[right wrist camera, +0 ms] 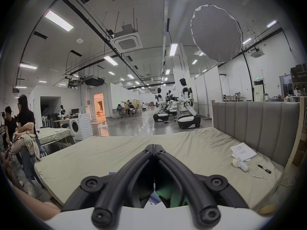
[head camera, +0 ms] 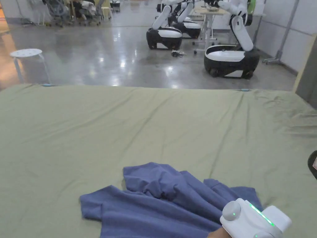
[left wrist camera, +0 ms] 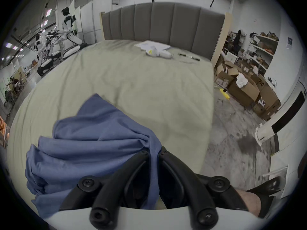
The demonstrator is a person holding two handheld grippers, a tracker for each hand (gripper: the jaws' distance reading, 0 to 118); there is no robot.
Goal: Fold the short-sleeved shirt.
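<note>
We've got the blue short-sleeved shirt (head camera: 161, 201) crumpled at the near edge of the bed (head camera: 154, 124), not yet spread. Left tool (left wrist camera: 153, 152) pinches a bunched fold of it, probably to lift and shake it flat. Right tool (right wrist camera: 154, 148) sits pressed together, empty, aimed across the mattress, likely waiting for a second corner.

head cam looks down over bed (head camera: 154, 124), gripper cams low, all share it
</note>
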